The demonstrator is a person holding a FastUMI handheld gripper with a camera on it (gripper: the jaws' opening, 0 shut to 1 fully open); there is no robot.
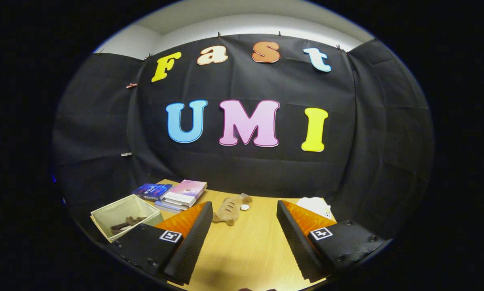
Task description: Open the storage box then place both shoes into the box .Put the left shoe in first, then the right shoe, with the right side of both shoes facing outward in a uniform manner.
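I hold my hand-held gripper (pixel 242 238) above a light wood-grain table (pixel 246 250), its fingers spread wide apart with nothing between them, only bare tabletop. Black cloth walls close the booth behind and on both sides, with a pale wall and ceiling above them. Beyond my left finger, at the table's left edge, stands an open beige fabric storage box (pixel 123 216) with a dark brown shoe (pixel 127 223) lying inside it. Behind the box, near the back wall, lies a small stack of books with blue and pink covers (pixel 173 194). Ahead, between the fingers and near the far edge, a tan perforated clog-type shoe (pixel 229 210) lies on the table. Beyond my right finger sits a white crumpled object (pixel 316 206) I cannot identify. The table's middle is open wood.
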